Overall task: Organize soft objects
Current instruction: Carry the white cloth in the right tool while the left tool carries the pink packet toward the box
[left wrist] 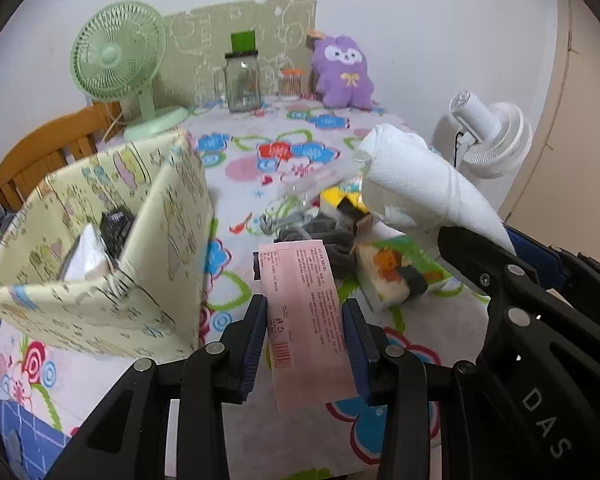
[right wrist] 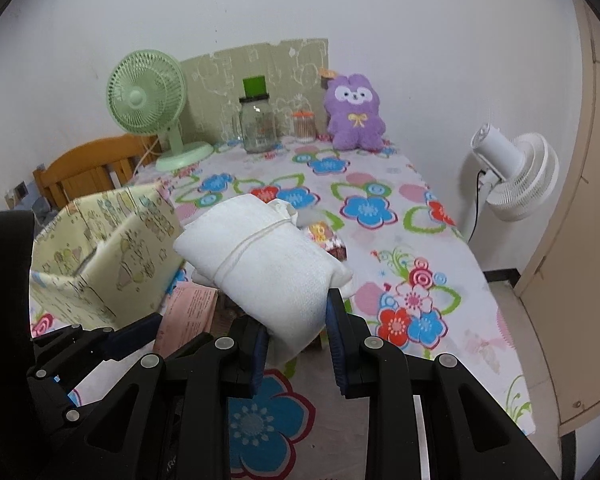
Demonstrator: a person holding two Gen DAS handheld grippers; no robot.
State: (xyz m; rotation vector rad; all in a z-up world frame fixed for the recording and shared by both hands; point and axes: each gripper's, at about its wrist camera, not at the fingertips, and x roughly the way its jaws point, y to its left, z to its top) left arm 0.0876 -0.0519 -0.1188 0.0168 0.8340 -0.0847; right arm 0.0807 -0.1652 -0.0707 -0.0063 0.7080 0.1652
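Broadly, a glossy flower-print cloth covers the counter, where a pale yellow fabric box stands open-topped at left. Above it, the right gripper is clamped on a white woven cloth bundle tied with string, while the left gripper pinches a flat pink packet.

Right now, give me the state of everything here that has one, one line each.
Left tongs: shut on pink packet, held above the table.
Right tongs: shut on white cloth bundle, tied with string, lifted.
Patterned storage box: open on top, items already inside.
Glass jar: upright, lid on.
Green fan: upright.
Purple plush: sitting upright against the wall.
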